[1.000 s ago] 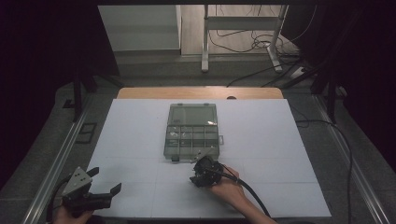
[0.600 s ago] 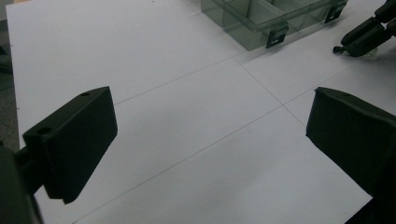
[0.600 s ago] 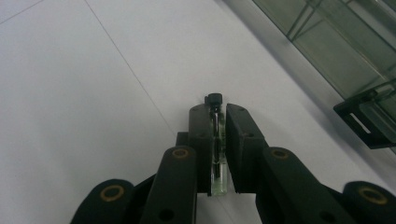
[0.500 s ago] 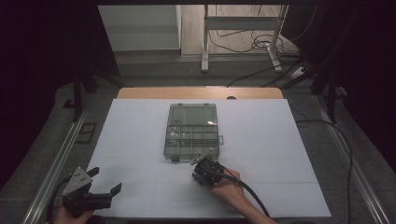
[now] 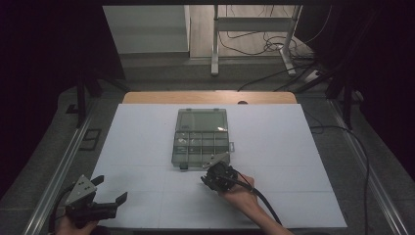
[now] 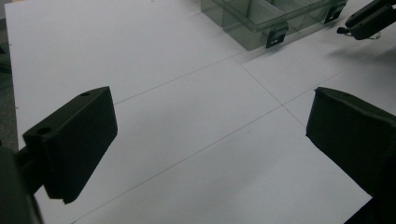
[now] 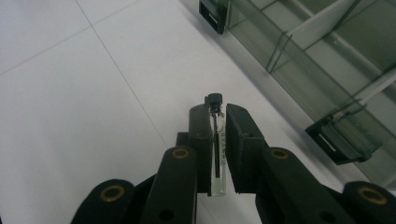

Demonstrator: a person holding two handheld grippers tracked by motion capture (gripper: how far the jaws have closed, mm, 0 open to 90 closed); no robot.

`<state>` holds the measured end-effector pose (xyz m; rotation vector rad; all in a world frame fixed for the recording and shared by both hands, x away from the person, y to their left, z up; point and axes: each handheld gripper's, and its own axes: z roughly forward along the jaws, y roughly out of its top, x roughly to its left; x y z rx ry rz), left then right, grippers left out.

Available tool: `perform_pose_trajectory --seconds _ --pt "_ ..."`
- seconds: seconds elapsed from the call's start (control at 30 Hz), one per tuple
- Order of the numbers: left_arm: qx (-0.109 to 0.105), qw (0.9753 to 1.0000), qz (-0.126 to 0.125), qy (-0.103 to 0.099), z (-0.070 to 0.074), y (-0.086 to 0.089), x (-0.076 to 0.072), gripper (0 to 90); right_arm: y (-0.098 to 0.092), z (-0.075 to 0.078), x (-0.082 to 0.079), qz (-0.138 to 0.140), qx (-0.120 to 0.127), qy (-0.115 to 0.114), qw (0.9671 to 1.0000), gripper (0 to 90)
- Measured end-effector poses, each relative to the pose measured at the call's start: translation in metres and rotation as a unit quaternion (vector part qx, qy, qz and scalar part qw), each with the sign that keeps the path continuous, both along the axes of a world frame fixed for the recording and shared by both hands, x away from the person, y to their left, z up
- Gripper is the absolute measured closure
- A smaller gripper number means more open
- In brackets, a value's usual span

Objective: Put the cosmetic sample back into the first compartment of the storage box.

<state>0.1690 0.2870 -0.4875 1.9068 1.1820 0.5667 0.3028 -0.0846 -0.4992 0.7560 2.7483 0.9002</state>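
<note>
Right tongs edged nearer box, clamping vial, cap forward; left tongs agape.

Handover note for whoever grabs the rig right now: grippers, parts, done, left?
Right gripper: shut on a small clear glass vial with a black cap, held just short of the near edge of the clear plastic compartment box, lid open, on the white table sheet.
Left gripper: open, holding nothing, low over the sheet at the near left corner.
Done: vial picked up and brought to the box.
Left: likely place the vial in a compartment and release. I cannot tell which compartment is meant.
</note>
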Motion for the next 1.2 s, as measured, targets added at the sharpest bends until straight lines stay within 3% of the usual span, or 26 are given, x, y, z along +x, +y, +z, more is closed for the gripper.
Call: perform_pose_trajectory --seconds 0.33,0.77,1.2 --pt "-0.001 1.0000 -0.001 0.001 0.000 0.000 0.000 2.6 -0.003 0.009 0.002 0.002 0.023 -0.008 0.9997 80.9" --pt "0.000 1.0000 0.000 0.001 0.000 0.000 0.000 2.6 -0.004 0.018 0.010 -0.009 0.060 -0.001 0.9982 80.9" --pt "-0.001 1.0000 -0.002 0.001 0.000 0.000 0.000 2.9 0.000 0.025 0.022 -0.018 0.076 -0.002 0.9969 80.9"
